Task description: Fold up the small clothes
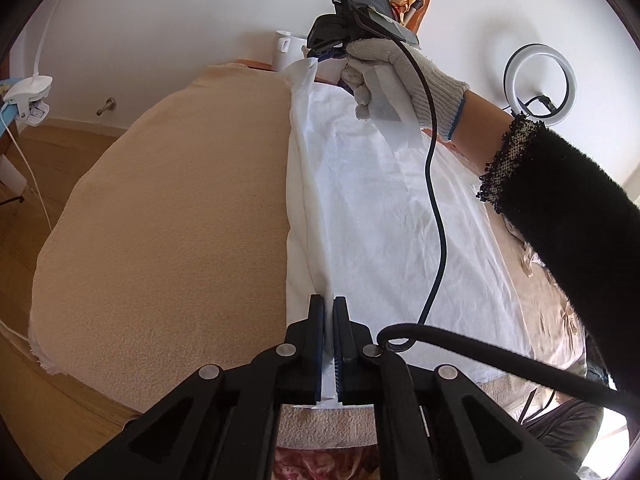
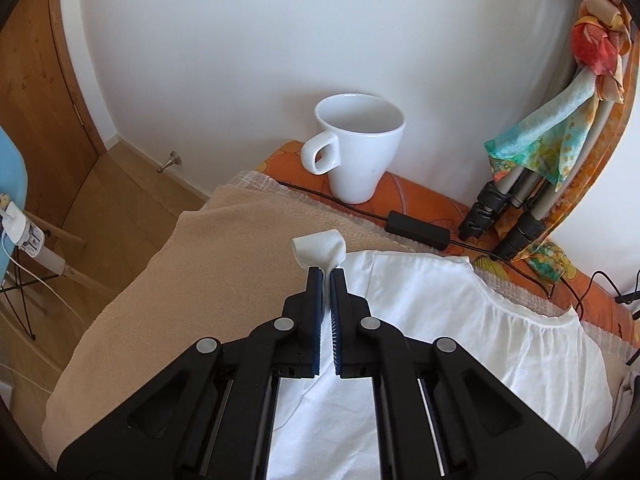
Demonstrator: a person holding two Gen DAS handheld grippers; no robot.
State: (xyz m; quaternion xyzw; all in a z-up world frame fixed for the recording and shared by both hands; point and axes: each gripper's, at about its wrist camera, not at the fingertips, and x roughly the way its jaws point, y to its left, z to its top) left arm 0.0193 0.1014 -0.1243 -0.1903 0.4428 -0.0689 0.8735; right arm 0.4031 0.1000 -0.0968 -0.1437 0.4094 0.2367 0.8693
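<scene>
The white garment (image 1: 380, 208) lay spread over a tan blanket (image 1: 168, 220) on the table, thin and finely creased cotton, bright against the warmer cloth under it. Along its left side the fabric was doubled into a long raised ridge that ran from the near edge to the far one. In the right wrist view its far part showed a stitched, curved hem and soft gathers near one corner (image 2: 532, 332).

Both ends of that ridge were pinched. The left gripper (image 1: 329, 304) had its blue-padded jaws pressed together on the near edge, a sliver of white cloth visible between them. The right gripper (image 2: 326, 274) was clamped on the far corner — a small rolled tuft of white fabric stuck out beyond its tips. From the left wrist view the same far corner rose to a peak under the right gripper, which a hand in a white knit glove (image 1: 384, 76) held; a black fuzzy sleeve (image 1: 580, 240) covered the forearm, and a black cable (image 1: 436, 200) trailed down across the garment.

Beyond the blanket's far edge an orange patterned cover showed, and on it stood a white mug (image 2: 358, 148), upright, close to the wall. To its right lay a small black box on a cord (image 2: 418, 230), then black tripod legs (image 2: 500, 216) draped with a colourful scarf (image 2: 548, 140). A ring light (image 1: 540, 76) stood against the wall — well apart from the cloth.
</scene>
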